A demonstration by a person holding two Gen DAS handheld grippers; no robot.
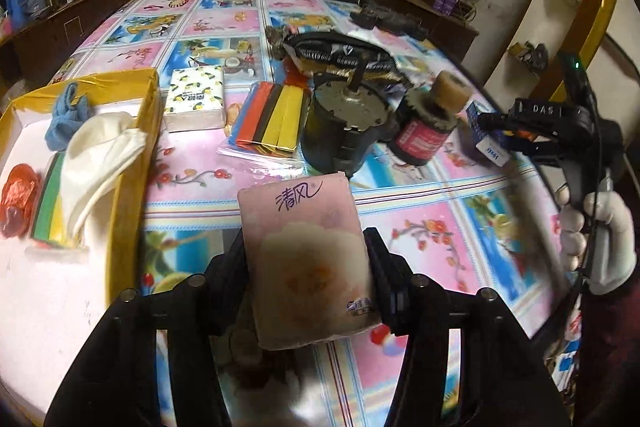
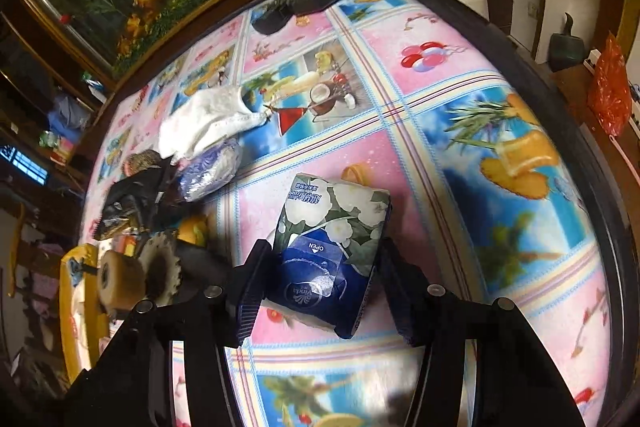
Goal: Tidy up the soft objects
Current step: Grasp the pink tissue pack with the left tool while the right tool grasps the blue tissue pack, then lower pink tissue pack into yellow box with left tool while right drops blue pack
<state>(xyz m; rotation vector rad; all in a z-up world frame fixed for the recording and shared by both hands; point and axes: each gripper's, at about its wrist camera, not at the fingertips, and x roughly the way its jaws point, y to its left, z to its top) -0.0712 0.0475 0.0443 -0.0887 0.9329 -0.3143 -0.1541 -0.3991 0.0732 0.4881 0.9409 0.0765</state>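
Observation:
My left gripper is shut on a pink tissue pack with a flower print, both pads pressing on its long sides just right of the yellow box. My right gripper is shut on a blue and green flowered tissue pack that lies on the patterned tablecloth. The left wrist view also shows the right gripper at the far right, held by a white-gloved hand. A lemon-print tissue pack lies beside the box. A white cloth lies further back.
The box holds a white cloth, a blue rag, a red crinkled thing and a striped sponge. Mid-table stand a bag of coloured strips, a grey motor, a corked bottle and a black bag.

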